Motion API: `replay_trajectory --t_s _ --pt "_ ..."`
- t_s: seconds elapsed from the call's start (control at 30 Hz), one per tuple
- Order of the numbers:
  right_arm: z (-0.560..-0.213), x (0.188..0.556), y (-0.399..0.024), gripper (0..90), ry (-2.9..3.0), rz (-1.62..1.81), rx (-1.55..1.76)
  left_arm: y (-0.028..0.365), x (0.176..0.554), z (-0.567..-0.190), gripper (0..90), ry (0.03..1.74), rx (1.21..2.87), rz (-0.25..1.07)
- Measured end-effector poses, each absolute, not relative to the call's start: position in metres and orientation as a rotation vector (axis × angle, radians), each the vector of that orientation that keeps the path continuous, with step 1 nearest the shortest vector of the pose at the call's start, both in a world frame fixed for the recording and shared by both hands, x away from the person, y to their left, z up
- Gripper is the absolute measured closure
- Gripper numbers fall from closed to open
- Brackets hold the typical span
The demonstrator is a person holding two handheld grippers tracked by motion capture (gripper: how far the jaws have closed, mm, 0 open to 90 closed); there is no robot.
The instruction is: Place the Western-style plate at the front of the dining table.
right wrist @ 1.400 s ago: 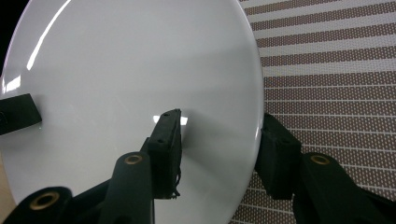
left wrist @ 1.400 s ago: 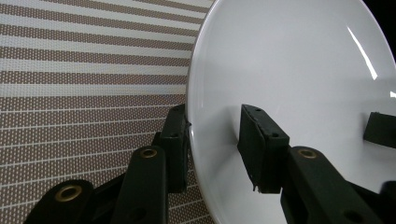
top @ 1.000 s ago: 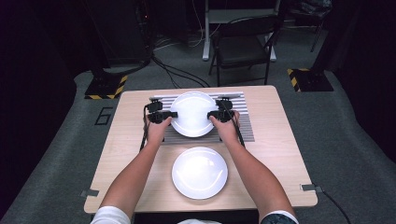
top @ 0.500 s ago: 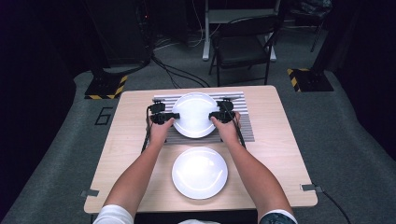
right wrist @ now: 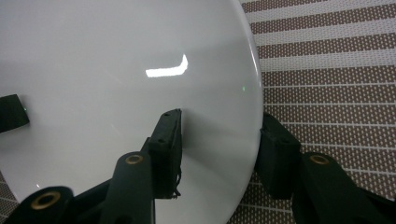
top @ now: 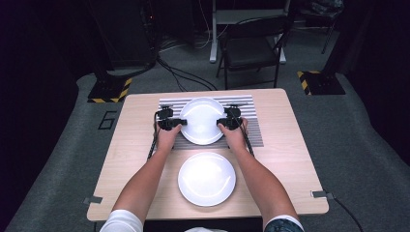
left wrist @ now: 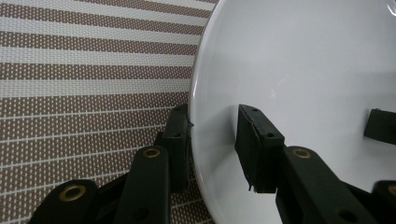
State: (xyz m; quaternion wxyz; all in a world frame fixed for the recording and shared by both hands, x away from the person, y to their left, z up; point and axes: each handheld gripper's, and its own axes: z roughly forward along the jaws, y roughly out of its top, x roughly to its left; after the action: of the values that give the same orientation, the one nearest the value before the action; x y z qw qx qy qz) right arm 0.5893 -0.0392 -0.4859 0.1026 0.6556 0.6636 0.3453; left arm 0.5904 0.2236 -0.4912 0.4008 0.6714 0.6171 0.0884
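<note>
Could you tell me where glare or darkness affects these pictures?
High view: the lit table stands in dark surroundings, and the near plate glows almost blown out. Right gripper view: a bright reflected highlight sits on the far plate. Left gripper view: the same plate shows soft, even light, with the placemat sharp.

the far plate looks like glossy white glazed ceramic, smooth enough to mirror a light. under it the striped placemat is a coarse woven mesh, matt, brown and cream. the near plate has the same shine. the bench is pale wood-grain, satin. the gripper is matt black plastic with brass-coloured rivets.
</note>
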Motion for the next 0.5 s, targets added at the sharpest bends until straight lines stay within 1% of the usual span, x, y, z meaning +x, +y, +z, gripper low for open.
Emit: replay_trajectory --t_s 0.13,0.5 --pt "-0.488 0.59 -0.039 55.6 1.957 1.007 1.936 0.223 0.591 -0.494 65.4 1.563 1.707 0.225" --pt "-0.495 0.593 -0.038 55.5 1.968 1.021 1.969 0.226 0.596 -0.502 64.4 1.598 1.662 0.201"
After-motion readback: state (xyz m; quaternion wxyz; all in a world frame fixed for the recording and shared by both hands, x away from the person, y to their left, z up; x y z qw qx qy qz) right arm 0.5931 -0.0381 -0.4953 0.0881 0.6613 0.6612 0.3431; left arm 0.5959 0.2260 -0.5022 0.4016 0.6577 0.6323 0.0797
